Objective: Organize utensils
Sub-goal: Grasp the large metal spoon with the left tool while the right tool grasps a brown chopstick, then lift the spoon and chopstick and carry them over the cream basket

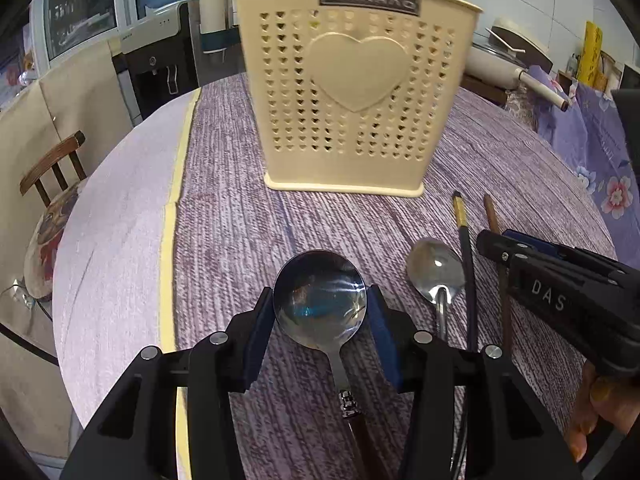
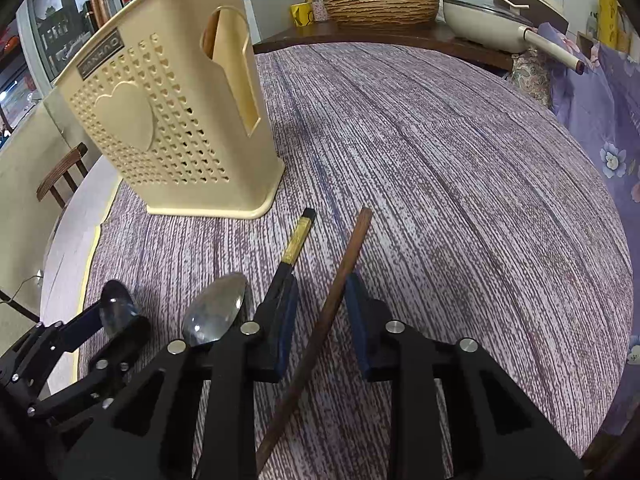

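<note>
Your left gripper (image 1: 320,312) is clamping the round spoon (image 1: 320,300) by its bowl. Your right gripper (image 2: 322,316) is straddling the brown chopstick (image 2: 320,328), jaws narrow, grip uncertain.

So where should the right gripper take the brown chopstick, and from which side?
Grip the brown chopstick on its shaft, from above, with the right gripper fingers straddling it crosswise. It lies flat on the tablecloth, thin and straight, so only a top-down pinch across its width gets under control. The black chopstick lies close on one side, so keep the finger on that side between the two.
</note>
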A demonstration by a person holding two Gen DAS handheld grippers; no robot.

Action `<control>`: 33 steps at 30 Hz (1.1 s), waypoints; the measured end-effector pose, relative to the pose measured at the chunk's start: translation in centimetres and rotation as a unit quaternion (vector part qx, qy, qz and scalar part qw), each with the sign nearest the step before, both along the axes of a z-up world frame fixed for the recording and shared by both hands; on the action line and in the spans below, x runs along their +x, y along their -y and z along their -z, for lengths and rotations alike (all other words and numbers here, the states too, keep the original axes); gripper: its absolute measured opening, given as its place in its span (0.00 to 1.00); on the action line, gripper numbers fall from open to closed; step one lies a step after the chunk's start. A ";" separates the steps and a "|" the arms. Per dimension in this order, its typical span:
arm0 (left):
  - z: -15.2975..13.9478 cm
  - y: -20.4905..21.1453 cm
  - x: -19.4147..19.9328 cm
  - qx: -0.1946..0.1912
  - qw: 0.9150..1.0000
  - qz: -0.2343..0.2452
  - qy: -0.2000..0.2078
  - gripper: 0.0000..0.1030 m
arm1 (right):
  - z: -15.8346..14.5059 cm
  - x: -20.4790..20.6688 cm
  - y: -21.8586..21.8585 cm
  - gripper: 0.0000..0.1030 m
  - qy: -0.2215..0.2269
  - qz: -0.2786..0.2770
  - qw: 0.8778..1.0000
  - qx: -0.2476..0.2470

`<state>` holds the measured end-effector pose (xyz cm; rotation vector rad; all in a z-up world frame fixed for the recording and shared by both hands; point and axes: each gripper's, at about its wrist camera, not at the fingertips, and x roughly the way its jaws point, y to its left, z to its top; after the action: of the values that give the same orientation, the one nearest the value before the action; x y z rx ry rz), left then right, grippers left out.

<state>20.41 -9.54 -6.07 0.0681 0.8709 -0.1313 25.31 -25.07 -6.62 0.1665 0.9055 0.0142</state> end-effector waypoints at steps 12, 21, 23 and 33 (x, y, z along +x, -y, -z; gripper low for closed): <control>-0.7 -1.5 0.5 -0.014 1.000 0.004 0.017 0.45 | 0.0 2.0 1.0 0.11 -0.004 0.018 1.000 0.018; -2.6 -2.5 -0.1 -0.051 0.997 0.014 0.051 0.45 | -1.5 0.9 2.2 0.10 0.038 0.020 0.997 0.067; -3.4 -2.6 -0.3 -0.059 0.996 0.017 0.063 0.45 | -2.6 0.3 2.5 0.09 0.055 0.017 0.996 0.074; -7.3 -3.2 -1.1 -0.079 0.989 0.023 0.126 0.45 | -8.3 -3.4 4.3 0.08 0.141 -0.017 0.981 0.131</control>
<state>19.30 -6.34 1.23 -0.0429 0.6053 -0.2300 21.91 -29.37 1.73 0.3853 0.6197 0.1852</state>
